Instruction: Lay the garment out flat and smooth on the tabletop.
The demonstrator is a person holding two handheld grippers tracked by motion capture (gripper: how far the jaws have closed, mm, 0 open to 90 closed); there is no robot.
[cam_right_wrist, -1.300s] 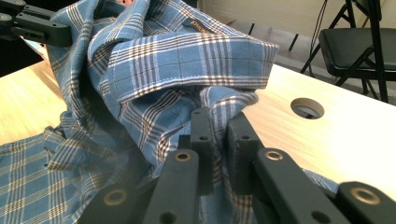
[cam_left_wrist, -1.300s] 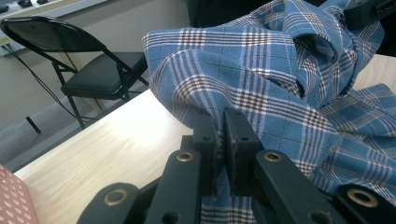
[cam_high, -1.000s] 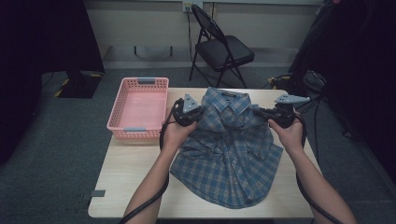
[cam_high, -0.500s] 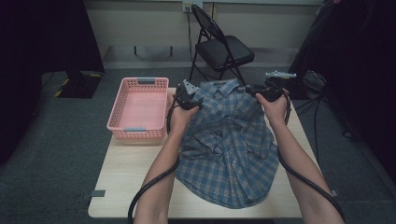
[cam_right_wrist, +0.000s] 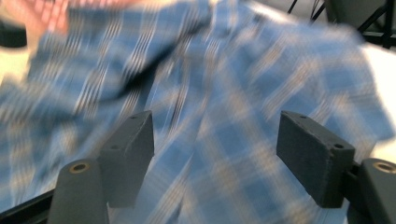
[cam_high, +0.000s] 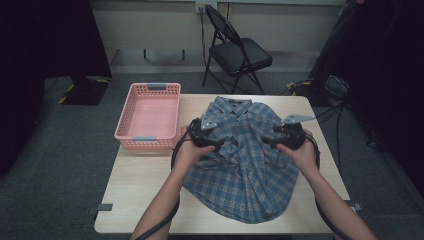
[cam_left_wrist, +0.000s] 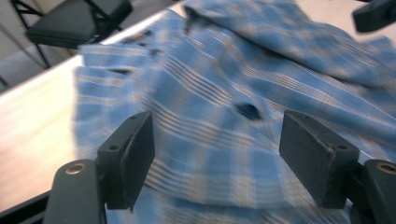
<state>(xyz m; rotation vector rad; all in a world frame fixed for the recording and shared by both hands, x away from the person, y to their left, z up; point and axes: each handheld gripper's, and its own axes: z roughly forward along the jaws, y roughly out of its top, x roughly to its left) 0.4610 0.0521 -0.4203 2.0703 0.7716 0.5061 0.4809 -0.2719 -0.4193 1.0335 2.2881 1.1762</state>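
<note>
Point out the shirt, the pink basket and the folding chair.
shirt (cam_high: 250,170): high view, middle of the plaid cloth.
pink basket (cam_high: 122,135): high view, left end of the near rim.
folding chair (cam_high: 240,52): high view, black seat.

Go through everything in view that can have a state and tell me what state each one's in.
Plaid shirt: spread flat on the table, rumpled, collar at the far edge.
Left gripper: open, jaws just opened, above the shirt.
Right gripper: open, jaws just opened, above the shirt.
Pink basket: empty.
Folding chair: unfolded, unoccupied.

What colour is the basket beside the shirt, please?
Pink, with a pale blue handle at each end; the basket shows best in the high view.
</note>
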